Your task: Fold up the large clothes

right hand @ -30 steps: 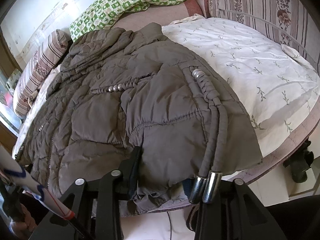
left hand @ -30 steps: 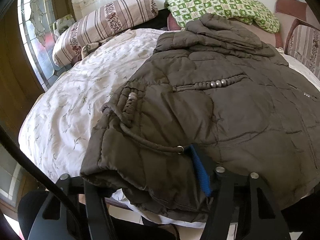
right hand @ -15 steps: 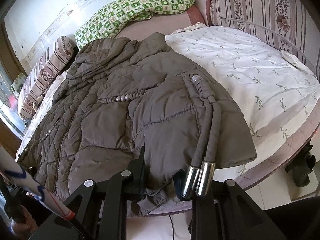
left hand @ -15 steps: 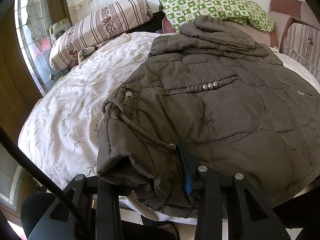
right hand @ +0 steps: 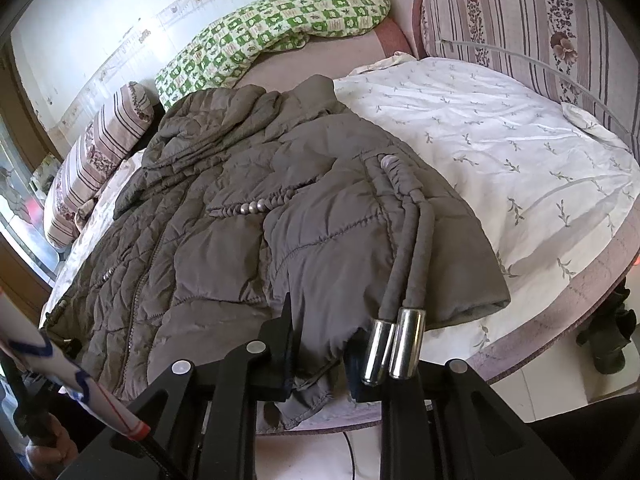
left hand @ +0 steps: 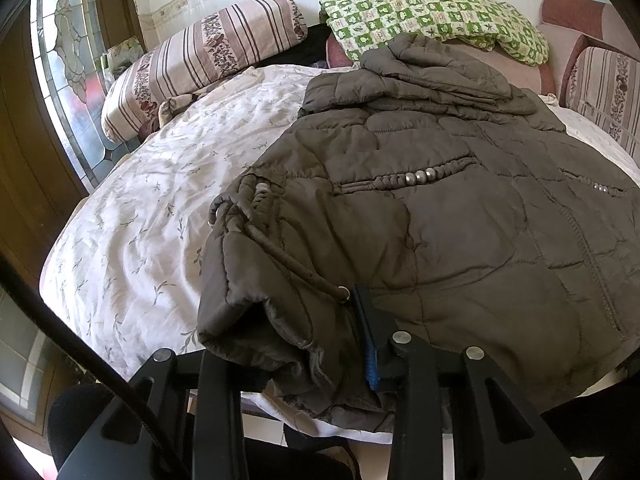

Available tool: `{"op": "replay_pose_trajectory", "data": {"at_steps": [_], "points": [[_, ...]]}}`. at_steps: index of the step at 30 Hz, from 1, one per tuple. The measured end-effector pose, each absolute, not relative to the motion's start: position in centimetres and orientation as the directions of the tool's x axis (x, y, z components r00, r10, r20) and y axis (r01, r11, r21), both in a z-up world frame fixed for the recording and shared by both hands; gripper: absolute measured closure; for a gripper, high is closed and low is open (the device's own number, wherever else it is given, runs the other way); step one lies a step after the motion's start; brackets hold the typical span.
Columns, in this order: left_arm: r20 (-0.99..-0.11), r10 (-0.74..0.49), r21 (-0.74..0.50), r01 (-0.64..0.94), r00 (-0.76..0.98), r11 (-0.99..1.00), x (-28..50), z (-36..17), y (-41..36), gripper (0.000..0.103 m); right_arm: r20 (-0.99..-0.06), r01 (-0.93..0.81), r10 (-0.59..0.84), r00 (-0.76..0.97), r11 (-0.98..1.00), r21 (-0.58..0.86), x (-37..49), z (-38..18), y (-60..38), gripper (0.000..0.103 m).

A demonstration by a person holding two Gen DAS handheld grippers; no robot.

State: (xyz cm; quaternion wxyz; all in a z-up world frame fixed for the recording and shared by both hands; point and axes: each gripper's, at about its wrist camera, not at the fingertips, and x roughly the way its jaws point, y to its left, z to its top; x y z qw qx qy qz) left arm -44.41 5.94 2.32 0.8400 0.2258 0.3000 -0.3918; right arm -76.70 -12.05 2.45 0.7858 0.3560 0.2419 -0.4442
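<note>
A large brown quilted jacket (left hand: 460,216) lies spread on the white flowered bedsheet (left hand: 140,216); it also shows in the right wrist view (right hand: 248,240). My left gripper (left hand: 304,344) is shut on the jacket's bunched hem corner at the bed's near edge. My right gripper (right hand: 320,344) is shut on the other hem corner. Two drawcords with metal ends (right hand: 394,344) hang over the right finger.
Striped bolster pillows (left hand: 200,60) and a green checked blanket (left hand: 432,12) lie at the head of the bed. A striped cushion (right hand: 540,20) lines the right side. A stained-glass window (left hand: 64,80) is at left. The bed's edge (right hand: 560,320) drops to a tiled floor.
Both grippers have carried the jacket's hem up and forward over the bed. The hem fabric bunches more, and the jaws have closed tighter on it.
</note>
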Motion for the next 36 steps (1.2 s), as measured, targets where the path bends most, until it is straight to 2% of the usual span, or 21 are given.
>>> {"op": "replay_pose_trajectory", "data": {"at_steps": [9, 21, 29, 36], "points": [[-0.659, -0.549, 0.117, 0.792, 0.514, 0.600, -44.4, 4.4, 7.1, 0.076, -0.639, 0.853, -0.567, 0.520, 0.379, 0.358, -77.5, 4.5, -11.2, 0.085], [-0.623, -0.598, 0.085, 0.804, 0.504, 0.589, -43.8, 7.8, 7.8, 0.076, -0.561, 0.815, -0.591, 0.580, 0.430, 0.390, -78.3, 8.1, -11.0, 0.088], [-0.552, -0.662, 0.084, 0.823, 0.508, 0.562, -42.4, 13.1, 5.7, 0.076, -0.485, 0.793, -0.627, 0.609, 0.478, 0.376, -77.3, 12.7, -13.1, 0.088], [-0.523, -0.696, 0.053, 0.833, 0.492, 0.550, -39.8, 17.8, 1.6, 0.076, -0.437, 0.774, -0.640, 0.633, 0.500, 0.388, -75.0, 17.4, -17.2, 0.088]]}}
